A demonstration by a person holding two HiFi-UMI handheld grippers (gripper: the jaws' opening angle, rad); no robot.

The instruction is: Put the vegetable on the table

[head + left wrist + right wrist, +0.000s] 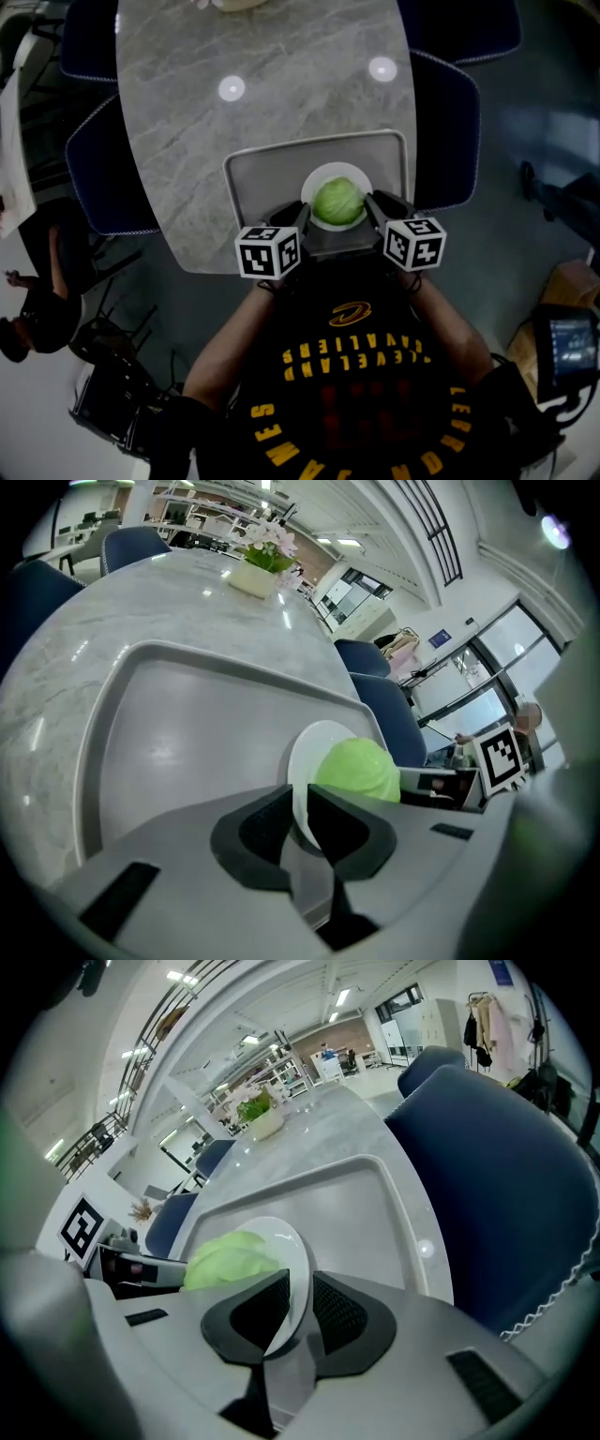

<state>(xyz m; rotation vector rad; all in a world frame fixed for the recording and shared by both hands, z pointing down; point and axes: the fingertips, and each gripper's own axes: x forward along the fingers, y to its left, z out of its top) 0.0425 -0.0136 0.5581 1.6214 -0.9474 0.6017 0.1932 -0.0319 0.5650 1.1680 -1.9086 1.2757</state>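
A pale green cabbage rests on a small white plate, held over the near part of a grey tray. My left gripper is shut on the plate's left rim, and my right gripper is shut on its right rim. In the left gripper view the plate edge runs between the dark pads, with the cabbage just past them. The right gripper view shows the plate rim pinched between the pads and the cabbage to the left.
The tray lies at the near end of a grey marble table. Dark blue chairs stand along both sides of it. A flower pot sits far down the table. A person is at the left on the floor.
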